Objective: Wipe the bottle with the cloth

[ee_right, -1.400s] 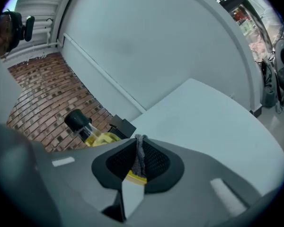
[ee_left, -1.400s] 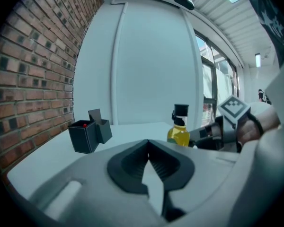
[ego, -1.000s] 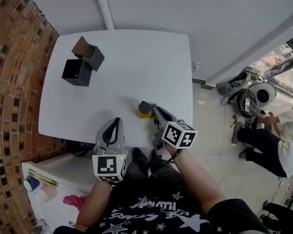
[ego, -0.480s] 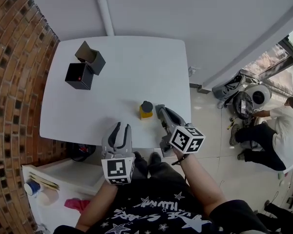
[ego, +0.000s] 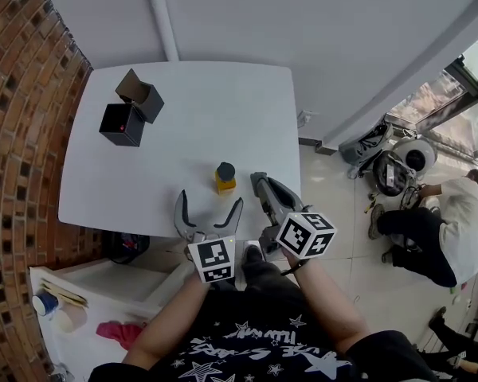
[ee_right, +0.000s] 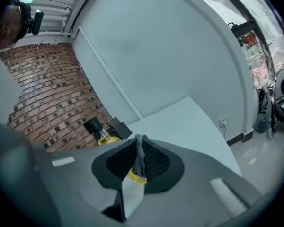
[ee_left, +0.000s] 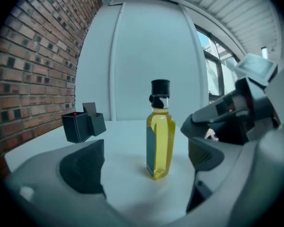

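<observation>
A small bottle (ego: pixel 225 177) of yellow liquid with a black cap stands upright near the front edge of the white table (ego: pixel 223 102). My left gripper (ego: pixel 209 204) is at that edge, just short of the bottle (ee_left: pixel 159 136). Its jaws have just been opening and now stand wide, with nothing between them. My right gripper (ego: pixel 259 183) hovers to the right of the bottle, apart from it. It is shut on a thin grey strip of cloth (ee_right: pixel 140 156) pinched between its pads. Past the pads, the bottle (ee_right: pixel 104 137) shows only in part.
Two black boxes (ego: pixel 130 111), one with its flap open, sit at the table's far left. A brick wall (ego: pixel 16 134) runs along the left. A white cart (ego: pixel 72 289) with a blue cup stands at bottom left. A person (ego: pixel 454 221) sits on the floor at right.
My left gripper moved right and forward toward the bottle, and its jaws opened wide. My right gripper drew back from the bottle, which it stood against a second ago.
</observation>
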### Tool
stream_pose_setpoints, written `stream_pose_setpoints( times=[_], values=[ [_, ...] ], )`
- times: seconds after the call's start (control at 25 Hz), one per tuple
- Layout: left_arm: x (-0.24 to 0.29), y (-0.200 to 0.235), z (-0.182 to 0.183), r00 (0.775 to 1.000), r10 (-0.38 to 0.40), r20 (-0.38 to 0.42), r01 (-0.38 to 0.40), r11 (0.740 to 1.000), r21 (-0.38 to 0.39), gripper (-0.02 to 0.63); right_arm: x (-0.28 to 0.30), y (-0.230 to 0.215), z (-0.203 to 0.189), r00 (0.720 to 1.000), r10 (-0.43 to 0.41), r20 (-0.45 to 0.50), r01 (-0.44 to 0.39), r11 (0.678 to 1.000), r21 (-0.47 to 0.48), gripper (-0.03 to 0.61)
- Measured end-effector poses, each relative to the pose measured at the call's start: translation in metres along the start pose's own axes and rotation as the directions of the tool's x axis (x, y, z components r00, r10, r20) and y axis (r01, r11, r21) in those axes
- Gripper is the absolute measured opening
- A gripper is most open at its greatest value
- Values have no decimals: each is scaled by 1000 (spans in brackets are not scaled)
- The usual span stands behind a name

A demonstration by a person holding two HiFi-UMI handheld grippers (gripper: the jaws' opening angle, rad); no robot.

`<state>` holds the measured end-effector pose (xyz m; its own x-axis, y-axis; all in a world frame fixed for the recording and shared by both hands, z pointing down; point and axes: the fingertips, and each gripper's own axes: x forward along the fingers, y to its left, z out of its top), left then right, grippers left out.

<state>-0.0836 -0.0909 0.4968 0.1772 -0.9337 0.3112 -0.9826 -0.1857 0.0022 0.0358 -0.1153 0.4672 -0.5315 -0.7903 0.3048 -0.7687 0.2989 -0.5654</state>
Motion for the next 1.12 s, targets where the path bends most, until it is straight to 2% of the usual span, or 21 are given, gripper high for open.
stream_pose_setpoints(
  times=[0.16,0.28,0.36,0.44,0.48,0.56,0.72,0.8,0.88,1.0,1.12],
  values=[
    [21,-4,3,994,111,-3,-111,994,7,545,-6,-7,-1,999,30,-28,-29,1000,5,40],
    [33,-11,10,987,157,19,-158,986,55,542,-10,-13,-3,997,50,-52,-49,999,11,40],
    [38,-14,12,983,183,19,-184,981,58,525,-11,-16,-6,995,65,-73,-65,998,7,40],
    [41,-15,13,979,203,14,-204,978,51,466,-11,-19,-7,994,75,-81,-74,997,13,40],
    [41,-16,13,978,209,12,-209,977,52,416,-11,-21,-7,994,78,-82,-77,997,19,40],
    [41,-17,12,977,213,8,-213,975,61,237,-10,-22,-5,993,86,-83,-84,996,26,40],
    [41,-16,12,978,206,14,-206,976,72,235,-7,-24,-3,991,98,-86,-96,995,28,40],
    [41,-16,12,982,190,23,-191,978,82,233,-6,-24,-2,991,103,-88,-100,994,32,40],
    [41,-18,13,990,140,37,-143,983,114,232,-5,-22,-3,989,112,-93,-109,993,33,40],
    [41,-28,13,999,-1,47,-8,981,196,233,-4,-19,-4,988,124,-97,-122,992,30,40],
    [39,-35,13,989,-139,46,125,965,232,230,0,-17,-4,987,126,-95,-124,992,31,40]
  ],
)
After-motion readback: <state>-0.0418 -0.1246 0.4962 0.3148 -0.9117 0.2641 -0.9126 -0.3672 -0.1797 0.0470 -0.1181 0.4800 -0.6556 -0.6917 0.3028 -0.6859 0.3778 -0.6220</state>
